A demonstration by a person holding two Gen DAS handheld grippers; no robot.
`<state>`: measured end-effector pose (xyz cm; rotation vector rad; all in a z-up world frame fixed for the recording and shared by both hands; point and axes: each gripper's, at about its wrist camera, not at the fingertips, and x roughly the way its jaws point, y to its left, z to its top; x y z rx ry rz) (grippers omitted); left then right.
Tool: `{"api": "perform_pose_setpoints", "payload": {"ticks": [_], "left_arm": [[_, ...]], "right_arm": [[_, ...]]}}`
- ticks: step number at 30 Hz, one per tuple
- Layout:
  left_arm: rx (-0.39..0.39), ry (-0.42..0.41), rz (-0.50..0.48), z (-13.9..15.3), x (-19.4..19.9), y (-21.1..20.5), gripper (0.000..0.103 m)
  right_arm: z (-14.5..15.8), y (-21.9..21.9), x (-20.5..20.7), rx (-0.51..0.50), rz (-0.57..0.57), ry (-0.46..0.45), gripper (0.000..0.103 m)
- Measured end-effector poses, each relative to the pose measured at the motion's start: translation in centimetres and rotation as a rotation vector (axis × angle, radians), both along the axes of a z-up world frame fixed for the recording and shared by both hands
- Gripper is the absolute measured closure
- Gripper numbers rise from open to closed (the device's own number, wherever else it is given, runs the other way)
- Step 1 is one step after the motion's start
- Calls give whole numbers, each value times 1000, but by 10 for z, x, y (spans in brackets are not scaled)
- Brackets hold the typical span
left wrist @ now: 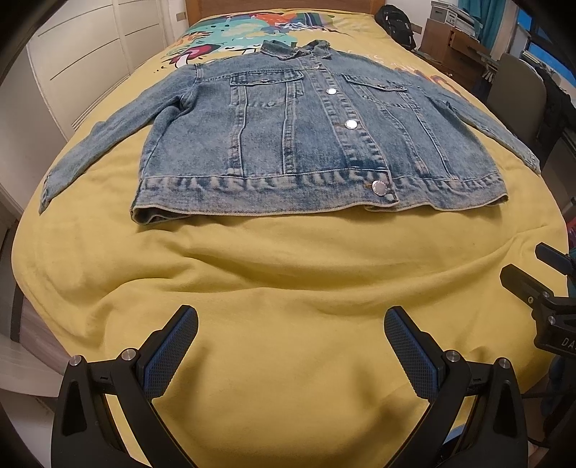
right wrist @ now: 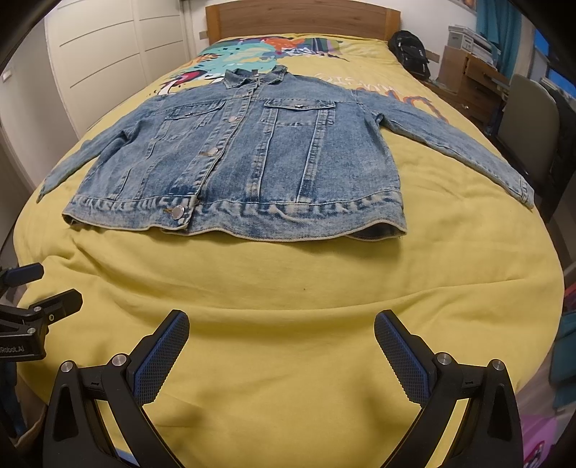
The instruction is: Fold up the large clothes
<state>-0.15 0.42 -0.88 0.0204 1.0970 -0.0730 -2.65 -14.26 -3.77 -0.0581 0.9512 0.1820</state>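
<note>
A blue denim jacket point(left wrist: 316, 144) is laid flat and front-up on a bed covered by a yellow bedspread point(left wrist: 288, 280). Its collar point(left wrist: 295, 48) is pointed toward 12 o'clock, at the wooden headboard point(right wrist: 302, 18), and its hem is turned toward 6 o'clock, at the cameras. Both sleeves are spread out: one is stretched toward 9 o'clock and the other toward 3 o'clock, each angled down toward the bed's edges. The front is closed, and metal snap buttons point(left wrist: 351, 124) are seen along the placket. A colourful printed pattern point(right wrist: 252, 54) is partly covered by the collar end of the jacket.

The left gripper point(left wrist: 291, 345) is held at 6 o'clock in its own view, above bare bedspread and well apart from the hem; its blue-padded fingers point(left wrist: 172, 352) are spread wide with nothing between them. The right gripper point(right wrist: 282, 349) is likewise held at 6 o'clock in its view, fingers point(right wrist: 401, 360) parted wide and empty, clear of the jacket. Each gripper is glimpsed at the edge of the other's view.

A black backpack point(right wrist: 410, 54) is seen at 1 o'clock beside the bed, a grey chair point(right wrist: 529, 118) at 3 o'clock, and white wardrobe doors point(right wrist: 100, 61) at 10 o'clock.
</note>
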Motion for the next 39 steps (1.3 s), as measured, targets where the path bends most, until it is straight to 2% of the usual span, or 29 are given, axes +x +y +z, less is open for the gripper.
{"api": "perform_pose_setpoints", "payload": {"ticks": [32,35,39], "left_arm": [[-64,44,-24,-8,6,6,1],[-97,57,-9,-7,10,13,1],[-152,66,61,-7,17,35,1]], "right_arm": [[-1,1,4,-44,-21,23,0],[-1,-1,6,-52,-32,29,0],[0,0,10,-69,-37,30,0]]}}
